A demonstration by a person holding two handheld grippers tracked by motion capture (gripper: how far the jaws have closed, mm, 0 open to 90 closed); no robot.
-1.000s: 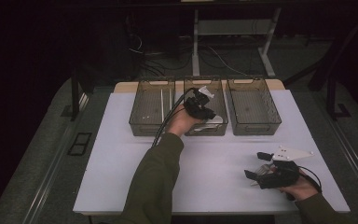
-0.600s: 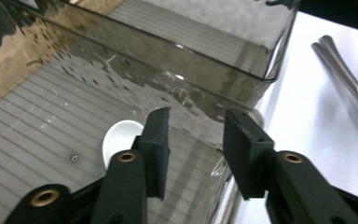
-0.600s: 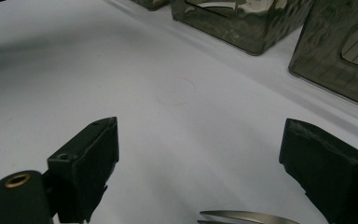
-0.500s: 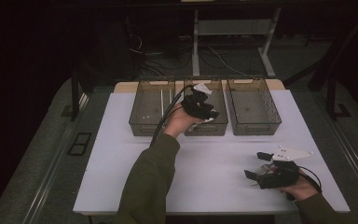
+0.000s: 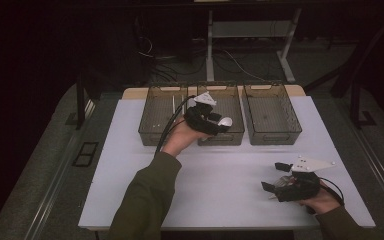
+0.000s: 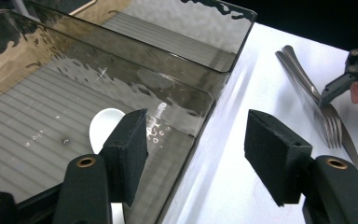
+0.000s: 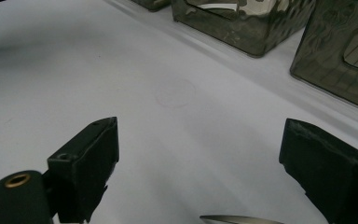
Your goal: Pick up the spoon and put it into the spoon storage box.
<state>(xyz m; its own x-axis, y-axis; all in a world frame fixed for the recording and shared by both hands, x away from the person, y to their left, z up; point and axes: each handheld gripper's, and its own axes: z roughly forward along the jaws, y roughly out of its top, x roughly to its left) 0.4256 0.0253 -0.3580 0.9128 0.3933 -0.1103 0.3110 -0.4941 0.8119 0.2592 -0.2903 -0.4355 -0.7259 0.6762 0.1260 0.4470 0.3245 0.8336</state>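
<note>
Holding my left gripper [image 5: 219, 126] over the middle bin [image 5: 232, 135] of 3 smoky clear bins, I see its jaws have just been opening, and nothing sits between the pads. From the left gripper view, 1 pad [image 6: 129, 149] hangs inside the middle bin's near wall [image 6: 186, 140] and the other pad [image 6: 272, 161] outside it, above the white table [image 5: 220, 180]. A white spoon [image 6: 103, 133] lies on the ribbed floor of that bin, just behind the inner pad and apart from it; the same white bowl [image 5: 225, 121] appears in the high view beside the gripper's tip. The left bin [image 5: 161, 120], beside the middle bin, holds a thin pale utensil [image 5: 173, 106]; the right bin [image 5: 272, 117] stands on the other side.

My right gripper [image 5: 276, 181] rests on the table, well in front of the middle bin and to its right, jaws spread wide and released. A fork [image 6: 324, 112] and a second metal utensil [image 6: 303, 77] lie together on the table at its tip; a metal point [image 7: 242, 219] enters between its jaws from below, untouched by either pad.
</note>
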